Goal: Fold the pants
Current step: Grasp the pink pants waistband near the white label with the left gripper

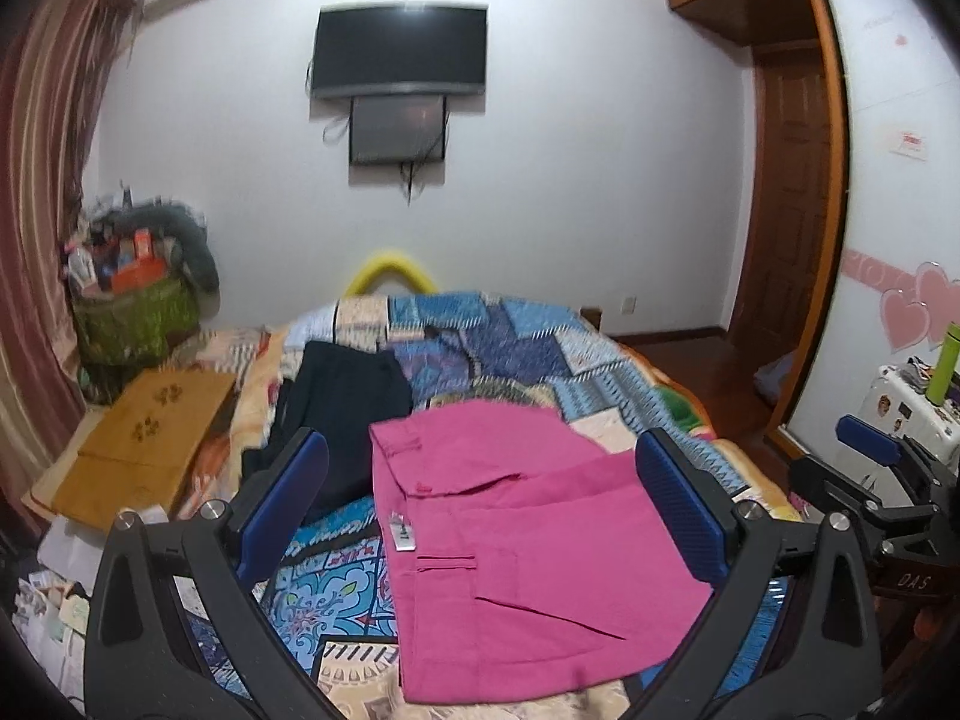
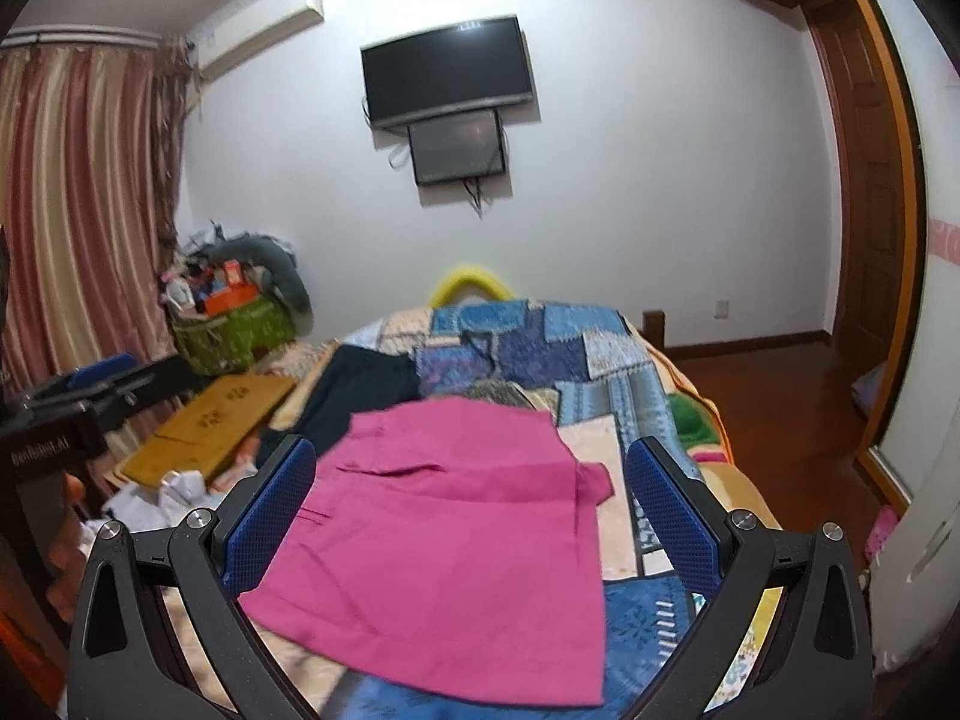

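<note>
Pink pants [image 1: 510, 540] lie folded flat on a patchwork bedspread [image 1: 528, 348], waistband toward the left with a white label. They also show in the right wrist view [image 2: 456, 534]. My left gripper [image 1: 480, 510] is open and empty, held above the pants with its blue pads on either side. My right gripper [image 2: 471, 516] is open and empty above the pants too. It also shows at the right edge of the left wrist view [image 1: 870, 456]. The left gripper shows at the left edge of the right wrist view [image 2: 102, 384].
A dark garment [image 1: 342, 414] lies on the bed behind the pants, left. A yellow-brown folded board [image 1: 144, 444] lies at the bed's left side. A green basket [image 1: 132, 324] of clutter stands by the curtain. A white suitcase [image 1: 912, 414] stands right. Wood floor [image 2: 780, 420] lies right.
</note>
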`<action>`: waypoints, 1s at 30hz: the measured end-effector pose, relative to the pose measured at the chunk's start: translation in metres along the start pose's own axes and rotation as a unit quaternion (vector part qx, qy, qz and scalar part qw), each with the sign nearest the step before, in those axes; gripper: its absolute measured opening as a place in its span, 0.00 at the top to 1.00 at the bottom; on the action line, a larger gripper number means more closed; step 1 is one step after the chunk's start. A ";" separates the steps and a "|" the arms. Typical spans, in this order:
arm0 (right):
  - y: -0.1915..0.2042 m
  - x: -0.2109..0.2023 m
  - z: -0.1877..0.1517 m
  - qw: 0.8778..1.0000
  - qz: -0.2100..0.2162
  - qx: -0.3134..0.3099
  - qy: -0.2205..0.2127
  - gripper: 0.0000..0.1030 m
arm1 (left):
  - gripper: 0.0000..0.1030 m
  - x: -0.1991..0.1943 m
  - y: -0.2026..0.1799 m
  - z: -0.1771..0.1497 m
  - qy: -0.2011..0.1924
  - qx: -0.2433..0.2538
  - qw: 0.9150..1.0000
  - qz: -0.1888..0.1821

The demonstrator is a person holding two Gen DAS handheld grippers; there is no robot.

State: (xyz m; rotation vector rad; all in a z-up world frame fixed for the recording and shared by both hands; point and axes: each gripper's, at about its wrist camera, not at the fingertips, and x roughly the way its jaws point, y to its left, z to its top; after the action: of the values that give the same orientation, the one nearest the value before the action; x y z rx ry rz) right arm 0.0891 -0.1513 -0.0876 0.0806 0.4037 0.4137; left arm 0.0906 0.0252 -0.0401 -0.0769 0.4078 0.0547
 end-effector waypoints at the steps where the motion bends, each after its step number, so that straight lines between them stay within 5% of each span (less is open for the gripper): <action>1: -0.006 0.012 -0.002 1.000 -0.002 -0.001 0.010 0.00 | 0.00 0.016 0.007 0.000 0.015 -0.005 1.000 0.005; 11: -0.055 0.093 -0.020 0.993 -0.016 0.000 0.114 0.00 | 0.00 0.137 0.059 -0.015 0.127 0.000 0.990 0.064; 20: -0.089 0.161 -0.031 0.983 0.003 -0.004 0.185 0.01 | 0.00 0.229 0.089 -0.048 0.254 0.022 0.965 0.060; 22: -0.094 0.172 -0.032 0.980 0.007 -0.001 0.197 0.07 | 0.01 0.237 0.093 -0.052 0.278 0.024 0.959 0.056; 30: -0.102 0.207 -0.037 0.972 0.037 0.003 0.231 0.31 | 0.35 0.269 0.089 -0.066 0.334 0.028 0.942 0.025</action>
State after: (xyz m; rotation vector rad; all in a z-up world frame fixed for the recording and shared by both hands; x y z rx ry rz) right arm 0.2858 -0.1609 -0.2135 0.0029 0.8639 0.5049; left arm 0.3051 0.1180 -0.2135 -0.0259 1.0915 0.0665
